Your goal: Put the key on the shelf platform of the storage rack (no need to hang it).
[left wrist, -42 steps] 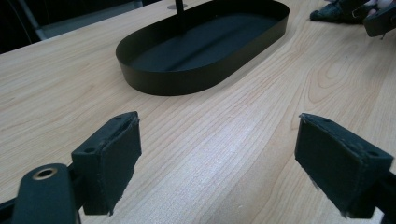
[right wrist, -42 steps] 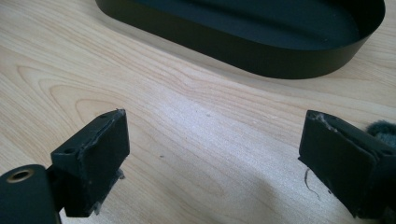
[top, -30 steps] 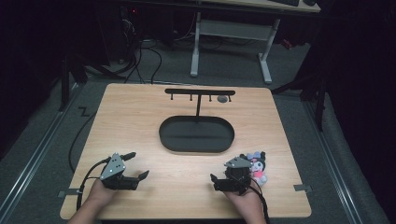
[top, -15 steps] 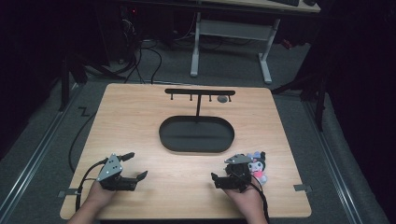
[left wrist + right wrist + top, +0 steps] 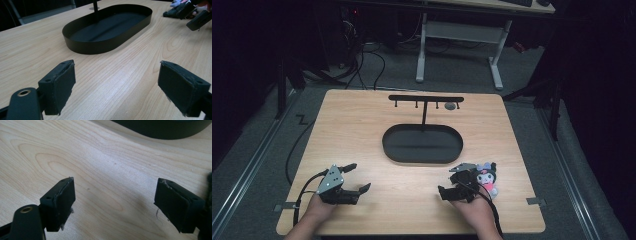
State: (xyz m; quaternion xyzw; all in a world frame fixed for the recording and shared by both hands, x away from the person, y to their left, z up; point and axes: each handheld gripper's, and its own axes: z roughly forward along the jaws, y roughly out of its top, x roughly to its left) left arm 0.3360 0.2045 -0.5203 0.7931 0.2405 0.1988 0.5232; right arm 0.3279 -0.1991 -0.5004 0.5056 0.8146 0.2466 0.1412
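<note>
Since the earlier frames, both hands hold position on the light wooden desk (image 5: 362,130); the right tongs (image 5: 451,184) have just been closing, with bare wood between the jaws. They remain spread, gripping nothing. The left tongs (image 5: 358,179) are spread wide and empty.

High view: the small black-and-pink plush doll (image 5: 486,178) lies just beside the right tongs, on their outer side, near the front right of the desk. The black oval metal tray (image 5: 422,157) sits at desk centre, with a black T-shaped hook rack (image 5: 426,99) rising behind it.

Left gripper view: the tray wall (image 5: 100,47) appears close, and the right tongs and doll are cut off at the top right corner.

Right gripper view: the tray rim (image 5: 162,131) is cut off at the top edge; a dark shape at the right border is too cropped to identify.
</note>
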